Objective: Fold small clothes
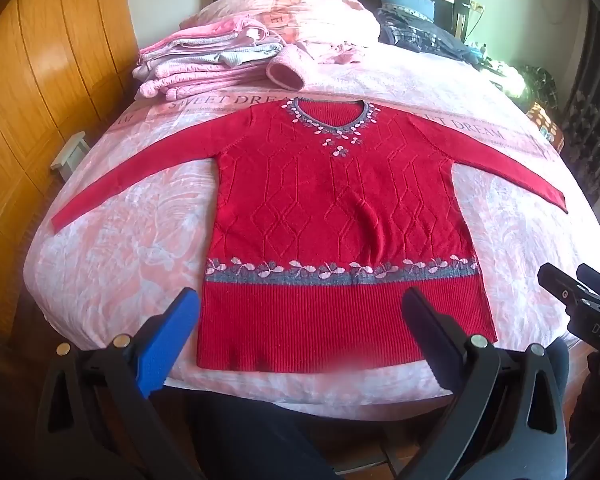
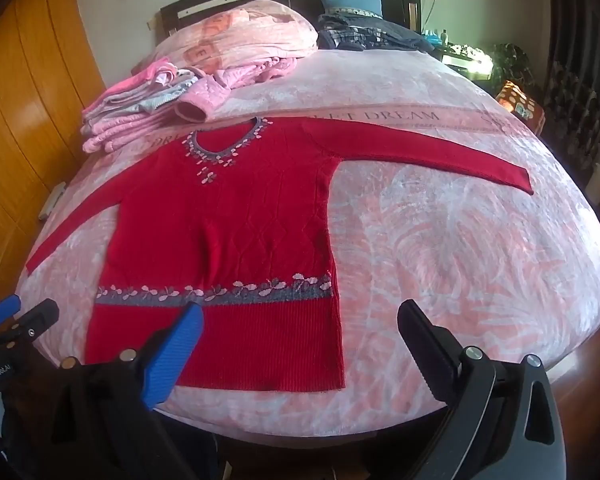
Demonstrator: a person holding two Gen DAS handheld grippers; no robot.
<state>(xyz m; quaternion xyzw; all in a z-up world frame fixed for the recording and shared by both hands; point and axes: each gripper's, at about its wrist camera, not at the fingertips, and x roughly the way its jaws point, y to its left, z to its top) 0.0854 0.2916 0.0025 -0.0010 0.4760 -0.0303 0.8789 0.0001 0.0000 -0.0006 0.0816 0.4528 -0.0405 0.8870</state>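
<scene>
Landmark: red sweater [image 1: 340, 216], flat on the pink bedspread [image 1: 112, 264], front up, both sleeves spread out, hem at the near edge of the bed

Left of sweater: wooden wardrobe [image 1: 40, 92] along the bed side. Past the sweater's left shoulder, a stack of folded pink and grey clothes [image 1: 204, 66], a pink cuff [image 1: 286, 70] lying just beyond the collar

Beyond the collar: printed band on the spread, "SWEET DREAM" readable left of the neck, "DREAM" again to the right

Left gripper [image 1: 300, 316]: jaws wide, empty, hovering over the ribbed hem; blue pad on one finger. Its body reads "GenRobot.AI" in the right wrist view

Right gripper [image 2: 300, 332]: jaws wide, empty, over the sweater's right hem corner and bare bedspread. "DAS" legible on it in the left wrist view

Far right of sweater: dark clothes pile [image 1: 424, 28] near the headboard
</scene>
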